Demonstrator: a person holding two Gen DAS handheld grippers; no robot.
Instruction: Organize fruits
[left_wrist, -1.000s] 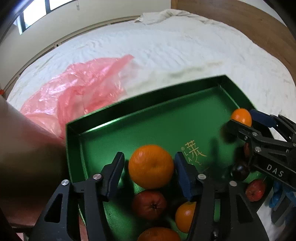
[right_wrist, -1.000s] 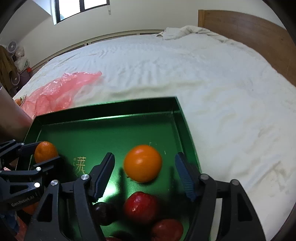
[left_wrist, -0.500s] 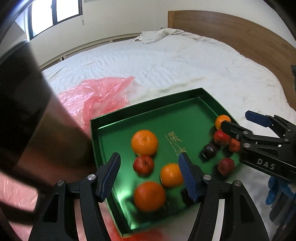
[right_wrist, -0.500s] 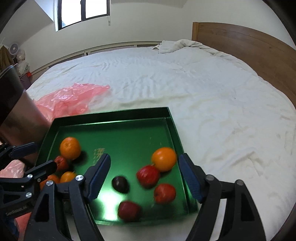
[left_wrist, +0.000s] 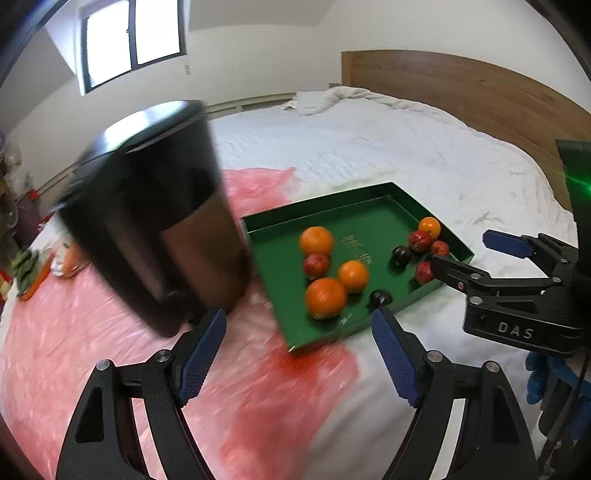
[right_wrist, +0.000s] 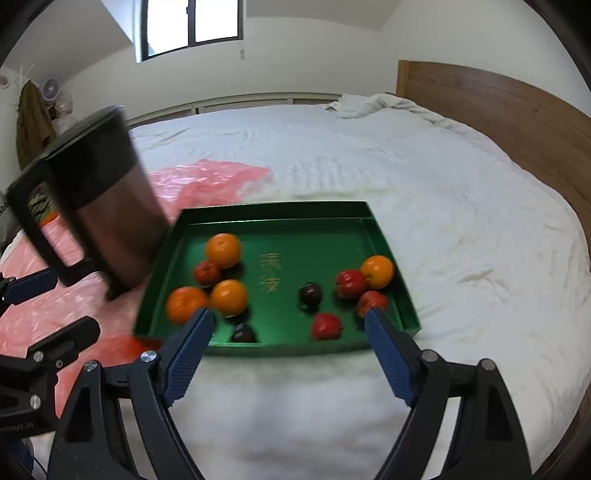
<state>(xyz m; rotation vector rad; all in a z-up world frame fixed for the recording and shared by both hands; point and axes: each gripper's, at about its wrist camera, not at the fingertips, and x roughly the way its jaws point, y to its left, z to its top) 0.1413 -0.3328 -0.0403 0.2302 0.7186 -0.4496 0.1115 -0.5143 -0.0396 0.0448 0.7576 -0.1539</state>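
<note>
Fruits (right_wrist: 225, 295) inside green tray (right_wrist: 406, 306), white bedding (right_wrist: 461, 229) open rightward

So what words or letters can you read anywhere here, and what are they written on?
"DAS": white letters on the black body of the right gripper, seen from the left wrist.
Gold characters on the floor of the green tray: too blurred to read.
Small lettering on the left gripper, at the right wrist view's edge: too small to read.
</note>
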